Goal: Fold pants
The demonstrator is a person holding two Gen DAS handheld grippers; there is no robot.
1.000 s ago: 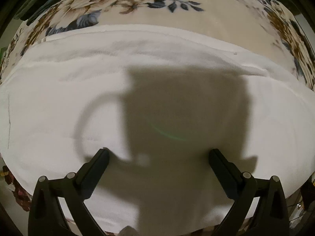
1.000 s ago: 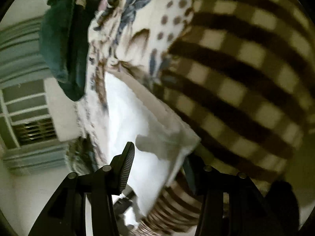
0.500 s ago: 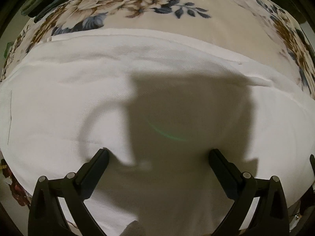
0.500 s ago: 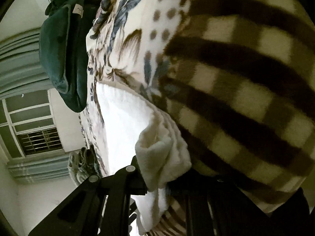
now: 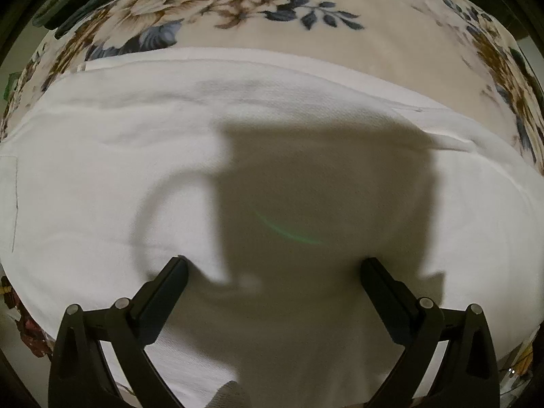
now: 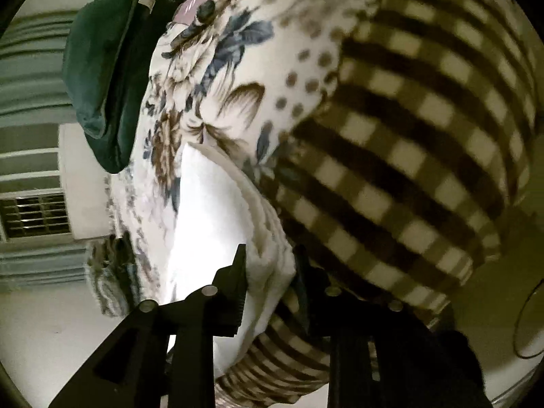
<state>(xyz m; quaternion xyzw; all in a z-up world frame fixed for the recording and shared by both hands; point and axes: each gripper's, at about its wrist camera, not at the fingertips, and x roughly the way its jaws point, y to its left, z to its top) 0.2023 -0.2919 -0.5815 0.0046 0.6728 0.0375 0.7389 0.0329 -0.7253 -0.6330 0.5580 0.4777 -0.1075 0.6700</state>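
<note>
Item: white soft-knit pants (image 5: 142, 156), spread flat on floral fleece blanket (image 5: 391, 44); left gripper (image 5: 273, 272) jaws apart above cloth, right gripper (image 6: 268, 265), jaws lately easing, pinching 1 thick edge; lift evenly, keeping layers aligned.

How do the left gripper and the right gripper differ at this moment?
The left gripper stands wide open above the flat white pants; the right gripper is narrow, with an edge of the pants bunched between its fingers. The right jaws have just been opening slightly. Both are black, two-fingered tools.
</note>
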